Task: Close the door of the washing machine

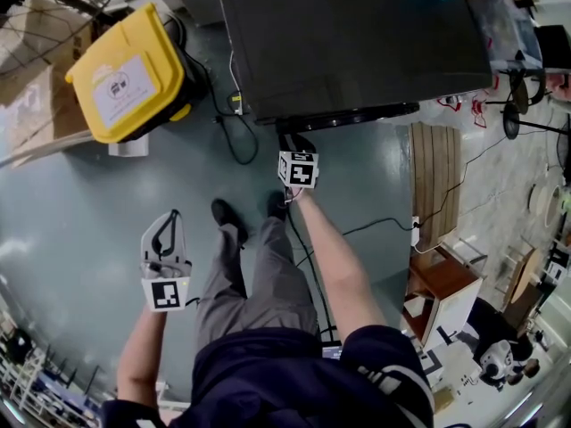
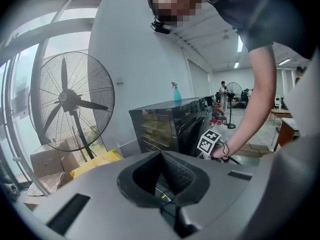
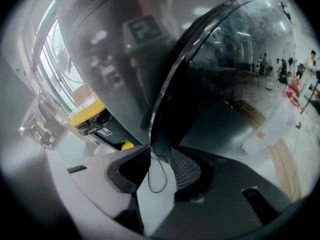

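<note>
The black washing machine [image 1: 348,43] fills the top of the head view; it also shows in the left gripper view [image 2: 170,124]. Its round glass door [image 3: 225,84] stands ajar, and the door's rim runs down between the tips of my right gripper [image 3: 161,148]. Both tips touch that rim. In the head view my right gripper [image 1: 292,141] sits at the machine's front lower edge. My left gripper [image 1: 169,217] hangs over the floor to the left, well away from the machine. Its tips meet with nothing between them [image 2: 161,156].
A yellow bin [image 1: 129,74] stands left of the machine, with a black cable [image 1: 236,136] on the floor between them. The person's legs and shoes [image 1: 227,217] are under the grippers. A wooden board [image 1: 434,181] lies right. A big fan [image 2: 70,99] stands far left.
</note>
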Demonstrator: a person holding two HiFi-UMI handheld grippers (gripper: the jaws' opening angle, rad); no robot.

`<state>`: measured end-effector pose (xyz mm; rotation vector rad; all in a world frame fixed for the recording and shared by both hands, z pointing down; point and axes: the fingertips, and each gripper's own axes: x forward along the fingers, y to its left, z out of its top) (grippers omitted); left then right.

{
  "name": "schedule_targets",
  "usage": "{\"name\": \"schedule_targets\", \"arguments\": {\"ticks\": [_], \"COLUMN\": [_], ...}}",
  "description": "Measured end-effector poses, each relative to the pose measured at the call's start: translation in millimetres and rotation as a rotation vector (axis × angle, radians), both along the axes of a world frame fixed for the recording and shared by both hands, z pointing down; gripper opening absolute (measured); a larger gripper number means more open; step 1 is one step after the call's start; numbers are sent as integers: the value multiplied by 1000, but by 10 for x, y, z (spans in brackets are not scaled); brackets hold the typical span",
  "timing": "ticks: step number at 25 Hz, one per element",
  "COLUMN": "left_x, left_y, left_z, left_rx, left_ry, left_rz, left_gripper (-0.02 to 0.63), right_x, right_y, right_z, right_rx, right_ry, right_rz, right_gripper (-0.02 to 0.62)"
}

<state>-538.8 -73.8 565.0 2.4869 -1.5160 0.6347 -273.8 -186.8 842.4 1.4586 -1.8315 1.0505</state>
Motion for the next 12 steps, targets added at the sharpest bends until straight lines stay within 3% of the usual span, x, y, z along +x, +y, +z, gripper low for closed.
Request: {"name": "schedule_targets", "arguments": {"ticks": [9, 12], "left_x": [49, 93], "left_y": [-25, -79], "left_z": [-34, -65], "left_rx": [10, 22], "left_ry": [-8, -2], "left_rz": [3, 4], "left_gripper": [25, 25], "right_x": [-55, -39], "right_y": [74, 84], "right_z": [-110, -254], "right_rx": [148, 244], "right_ry": [79, 108], "right_rz": [-166, -189], "right_gripper": [137, 79]}}
